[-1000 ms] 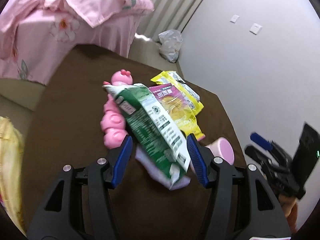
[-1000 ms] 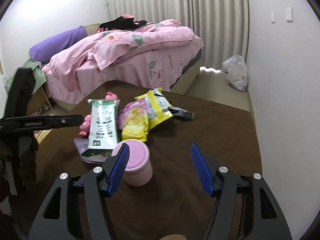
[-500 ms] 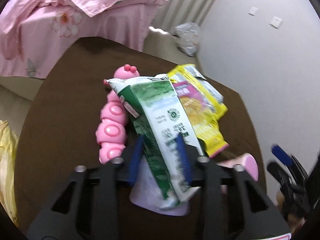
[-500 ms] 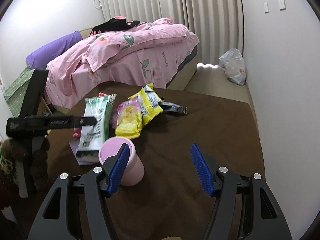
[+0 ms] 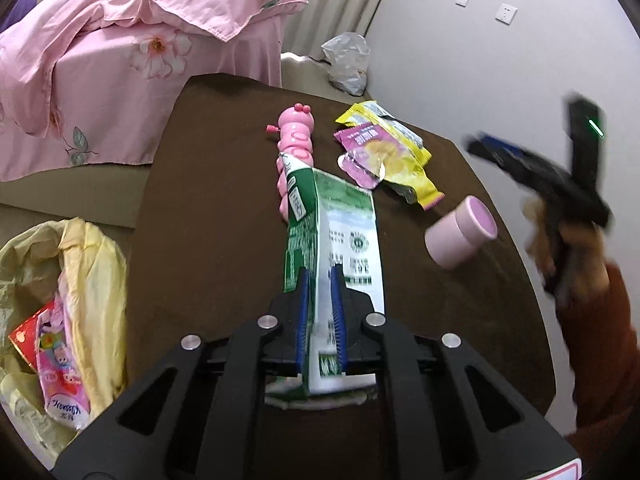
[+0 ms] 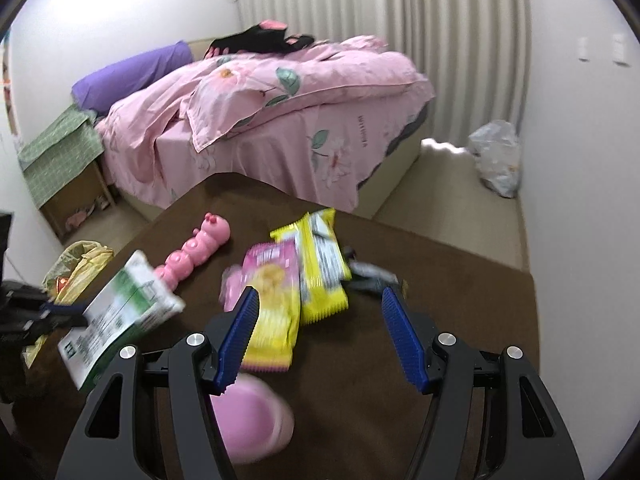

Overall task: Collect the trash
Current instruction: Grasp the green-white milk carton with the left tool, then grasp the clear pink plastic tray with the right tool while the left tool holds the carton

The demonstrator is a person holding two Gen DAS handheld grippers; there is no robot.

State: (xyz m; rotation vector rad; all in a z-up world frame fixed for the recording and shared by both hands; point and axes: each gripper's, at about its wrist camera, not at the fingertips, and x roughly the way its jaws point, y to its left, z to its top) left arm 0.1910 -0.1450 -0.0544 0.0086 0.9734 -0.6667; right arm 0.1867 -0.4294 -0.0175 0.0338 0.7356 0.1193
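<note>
**Carton pinched by the left gripper above the bench**

A bed (image 6: 280,120) with a rumpled pink quilt fills the back of the room, a purple pillow (image 6: 132,74) at its head. In front of it stands the brown bench (image 5: 208,184), which carries the litter and toys. On the floor to the bench's left sits a yellow bag (image 5: 80,280) with wrappers already inside; a clear bag (image 6: 498,158) lies on the floor by the curtain.

The left gripper (image 5: 320,308) has its blue fingers (image 5: 302,312) closing on the lower end of a green-and-white carton (image 5: 340,232), the pads pressed against both of its sides. The carton is lifted clear of the bench and tilts away from the camera; in the right wrist view it hangs at the bench's left edge, near the yellow bag.

The right gripper (image 6: 320,340) hovers over the bench with its fingers (image 6: 402,340) spread wide and nothing between them. Just below its left finger stands a pink cup (image 5: 460,236), blurred in that view.

Beyond the carton lies a pink caterpillar toy (image 5: 296,140). To its right, yellow wrappers (image 5: 400,160) overlap in a small pile, with a pink wrapper (image 5: 360,156) touching them and a grey one (image 6: 372,276) beside them.
</note>
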